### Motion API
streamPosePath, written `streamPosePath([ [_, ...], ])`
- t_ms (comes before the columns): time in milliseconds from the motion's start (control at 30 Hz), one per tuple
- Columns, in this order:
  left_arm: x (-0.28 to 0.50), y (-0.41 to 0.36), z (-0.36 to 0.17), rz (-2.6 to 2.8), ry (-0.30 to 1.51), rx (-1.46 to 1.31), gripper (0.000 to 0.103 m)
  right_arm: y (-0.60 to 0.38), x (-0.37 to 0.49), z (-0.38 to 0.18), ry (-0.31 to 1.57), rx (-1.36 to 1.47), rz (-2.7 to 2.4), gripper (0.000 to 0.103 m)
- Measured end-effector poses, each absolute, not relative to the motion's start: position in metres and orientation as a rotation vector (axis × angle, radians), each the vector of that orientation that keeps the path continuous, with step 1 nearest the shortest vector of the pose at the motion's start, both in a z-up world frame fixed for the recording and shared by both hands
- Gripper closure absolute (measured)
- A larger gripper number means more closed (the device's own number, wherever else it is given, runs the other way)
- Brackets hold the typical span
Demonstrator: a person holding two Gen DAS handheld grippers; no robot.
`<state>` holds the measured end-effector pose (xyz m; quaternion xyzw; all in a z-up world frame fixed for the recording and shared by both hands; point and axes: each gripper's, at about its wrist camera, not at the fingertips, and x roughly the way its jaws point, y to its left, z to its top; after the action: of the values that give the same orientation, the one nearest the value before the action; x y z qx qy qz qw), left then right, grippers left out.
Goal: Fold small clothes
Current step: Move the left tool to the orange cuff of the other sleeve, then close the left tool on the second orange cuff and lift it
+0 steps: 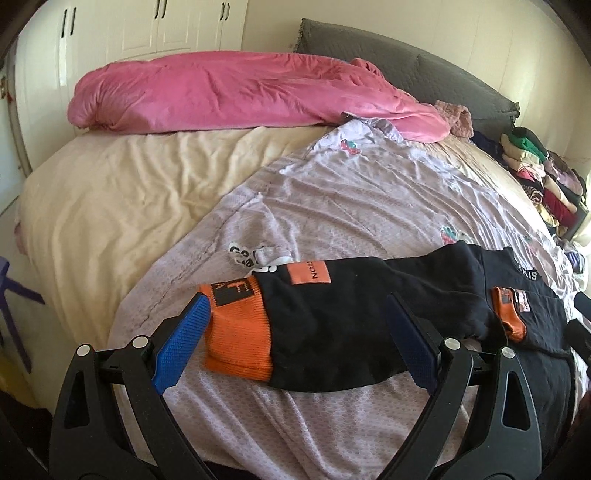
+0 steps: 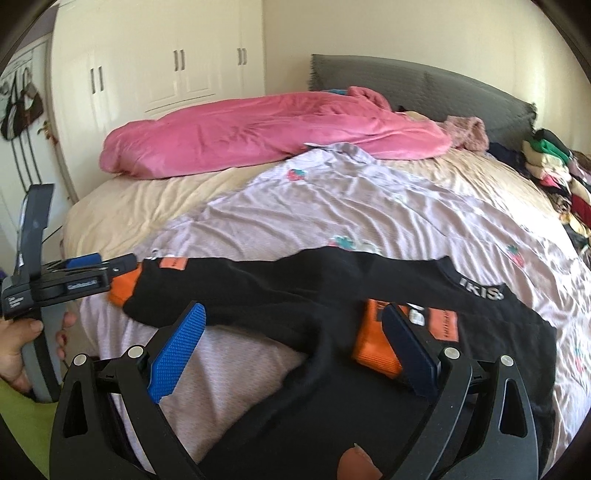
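A black top (image 1: 369, 295) with orange cuffs lies spread on a lilac strawberry-print sheet (image 1: 351, 184). My left gripper (image 1: 297, 306) is open, its blue pads on either side of the left sleeve near its orange cuff (image 1: 236, 332). In the right wrist view that gripper (image 2: 85, 273) shows side-on at the sleeve end, held by a hand (image 2: 14, 343). My right gripper (image 2: 293, 314) is open over the top's body (image 2: 332, 280). The other orange cuff (image 2: 373, 350) lies against its right finger. The collar reads "IRIS".
A rolled pink duvet (image 1: 229, 92) lies across the far side of the bed, before a grey headboard (image 1: 443, 70). A pile of mixed clothes (image 1: 535, 173) lines the right edge. White wardrobes (image 1: 129, 29) stand behind. A purple stool (image 1: 11, 291) is at the left.
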<state>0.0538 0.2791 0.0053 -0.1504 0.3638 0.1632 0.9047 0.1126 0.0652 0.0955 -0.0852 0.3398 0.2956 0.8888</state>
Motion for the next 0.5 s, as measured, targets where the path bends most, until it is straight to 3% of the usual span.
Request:
streamPosePath([
  [500, 0.062, 0.307, -0.028, 0.345, 0.813, -0.409, 0.015, 0.122, 0.092, 0.071, 0.718, -0.287, 0.741, 0.007],
])
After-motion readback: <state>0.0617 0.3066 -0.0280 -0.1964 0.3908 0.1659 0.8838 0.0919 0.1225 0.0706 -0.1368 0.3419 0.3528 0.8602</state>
